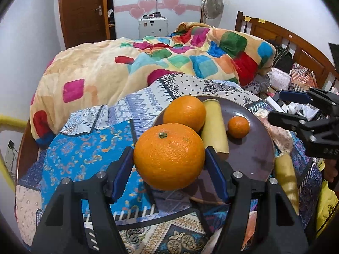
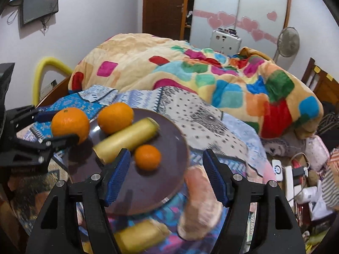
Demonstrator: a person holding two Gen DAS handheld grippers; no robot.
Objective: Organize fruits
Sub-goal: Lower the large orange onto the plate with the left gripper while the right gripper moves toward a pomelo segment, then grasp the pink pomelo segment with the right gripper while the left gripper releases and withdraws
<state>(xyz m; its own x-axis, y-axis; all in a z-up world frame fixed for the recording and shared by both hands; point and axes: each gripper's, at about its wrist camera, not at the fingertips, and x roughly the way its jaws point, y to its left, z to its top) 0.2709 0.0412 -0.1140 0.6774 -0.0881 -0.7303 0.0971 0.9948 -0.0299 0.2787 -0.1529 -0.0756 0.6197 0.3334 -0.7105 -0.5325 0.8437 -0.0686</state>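
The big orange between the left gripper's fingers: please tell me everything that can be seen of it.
The big orange is round and bright orange, with dimpled peel and a small green-brown stem scar on top. It looks whole. It sits between the blue pads of the left gripper, which close on both its sides. It is at the near left edge of the dark plate; whether it rests on the rim cannot be told. A second orange lies just behind it.
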